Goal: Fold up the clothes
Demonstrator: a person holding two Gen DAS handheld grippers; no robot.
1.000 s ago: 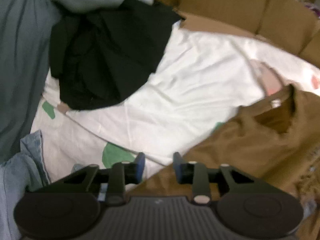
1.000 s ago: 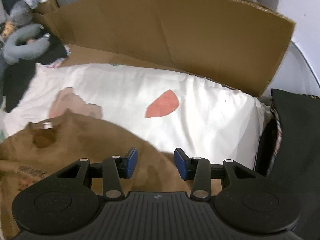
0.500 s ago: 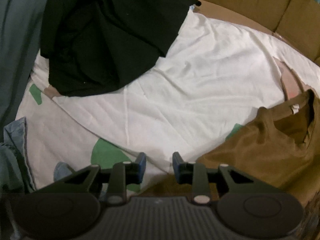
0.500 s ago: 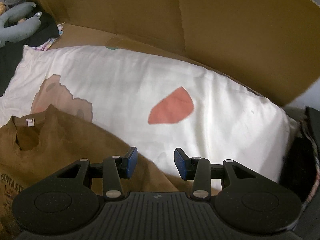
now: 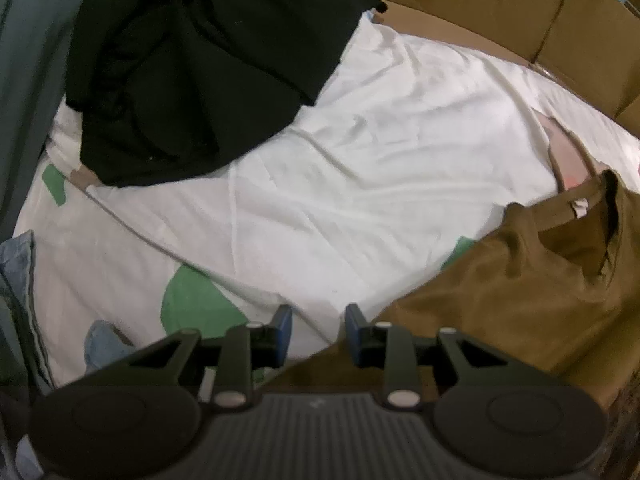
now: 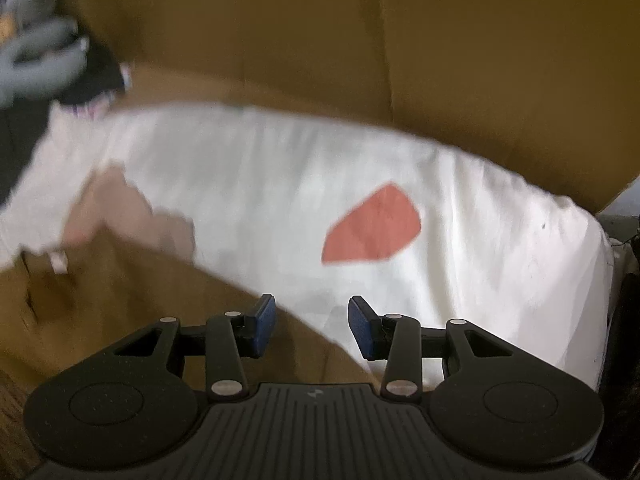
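Two grippers, left gripper and right gripper, hang unclenched and empty over a white sheet; cardboard walls rise beyond, brown shirt beneath.

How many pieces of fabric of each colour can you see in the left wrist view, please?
Brown: 1, the brown shirt
Black: 1, the black garment
White with coloured patches: 1, the white sheet
Grey-green: 1, the grey-green cloth
Light blue denim: 1, the denim piece
Total: 5
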